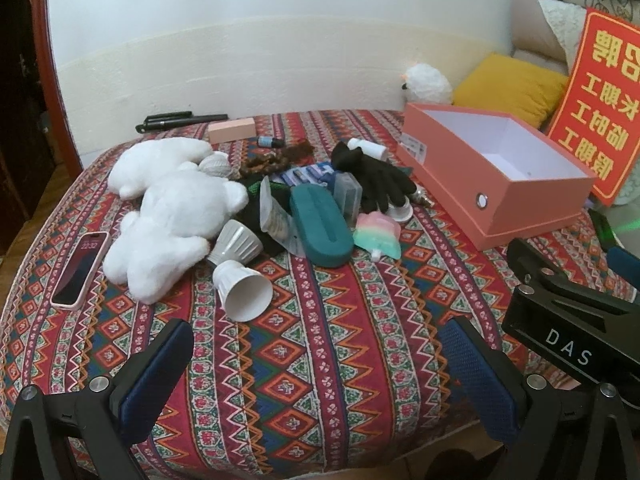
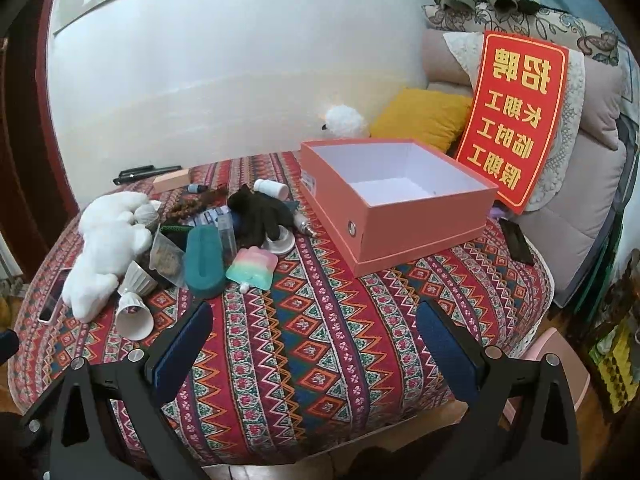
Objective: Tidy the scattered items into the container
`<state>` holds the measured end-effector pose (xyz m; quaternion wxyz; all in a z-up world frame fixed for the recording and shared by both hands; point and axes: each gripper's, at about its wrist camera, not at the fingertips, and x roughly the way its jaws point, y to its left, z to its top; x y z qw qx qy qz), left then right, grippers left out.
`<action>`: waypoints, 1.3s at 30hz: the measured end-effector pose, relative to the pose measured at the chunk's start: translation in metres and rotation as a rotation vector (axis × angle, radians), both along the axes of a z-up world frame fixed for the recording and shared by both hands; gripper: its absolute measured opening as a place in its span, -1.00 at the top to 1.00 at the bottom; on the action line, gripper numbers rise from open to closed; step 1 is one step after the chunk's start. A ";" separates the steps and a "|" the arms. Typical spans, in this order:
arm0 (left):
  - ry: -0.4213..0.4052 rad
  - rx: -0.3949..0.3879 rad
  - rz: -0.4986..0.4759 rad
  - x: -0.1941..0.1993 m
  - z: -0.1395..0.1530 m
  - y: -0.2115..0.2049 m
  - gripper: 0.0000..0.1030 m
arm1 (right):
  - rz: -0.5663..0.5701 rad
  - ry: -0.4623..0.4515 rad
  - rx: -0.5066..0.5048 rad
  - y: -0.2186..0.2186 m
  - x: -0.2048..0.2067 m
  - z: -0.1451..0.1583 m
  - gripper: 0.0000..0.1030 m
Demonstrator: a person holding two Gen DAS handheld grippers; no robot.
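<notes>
An open, empty pink box stands at the right of the patterned table. A pile of items lies left of it: a white plush bear, two white ribbed cups, a teal case, a pastel pouch, a black glove and a white bottle. My left gripper hovers open near the table's front edge. My right gripper is open too, with nothing between its fingers.
A phone lies at the table's left edge. Black pens and a pink block sit at the back. A red sign, a yellow cushion and a sofa stand behind the box. A dark phone lies right of the box.
</notes>
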<state>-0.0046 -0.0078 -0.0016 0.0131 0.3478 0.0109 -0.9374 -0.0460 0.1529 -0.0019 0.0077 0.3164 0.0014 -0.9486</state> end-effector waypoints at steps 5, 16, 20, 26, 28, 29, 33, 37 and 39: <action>-0.013 -0.011 0.010 -0.003 -0.006 0.000 -0.99 | -0.003 -0.008 0.006 -0.003 -0.006 0.001 -1.00; -0.038 0.013 0.018 -0.014 -0.011 -0.004 -0.99 | -0.014 -0.020 0.011 -0.007 -0.025 0.004 -1.00; -0.041 0.019 0.017 -0.015 -0.012 -0.005 -0.99 | -0.020 -0.019 0.008 -0.006 -0.024 0.002 -1.00; -0.044 0.019 0.015 -0.016 -0.012 -0.004 -0.99 | -0.029 -0.022 0.006 -0.006 -0.031 0.002 -1.00; -0.044 0.019 0.014 -0.016 -0.012 -0.003 -0.99 | -0.031 -0.020 0.005 -0.004 -0.030 0.002 -1.00; -0.044 0.019 0.013 -0.016 -0.012 -0.003 -0.99 | -0.033 -0.019 0.004 -0.004 -0.030 0.002 -1.00; -0.041 0.019 0.008 -0.015 -0.011 -0.002 -0.99 | -0.041 -0.012 0.004 -0.003 -0.027 0.001 -1.00; -0.037 0.018 0.002 -0.014 -0.010 -0.001 -0.99 | -0.051 -0.013 0.003 0.000 -0.028 0.001 -1.00; -0.035 0.020 0.000 -0.014 -0.010 0.000 -0.99 | -0.054 -0.009 0.009 -0.001 -0.028 0.001 -1.00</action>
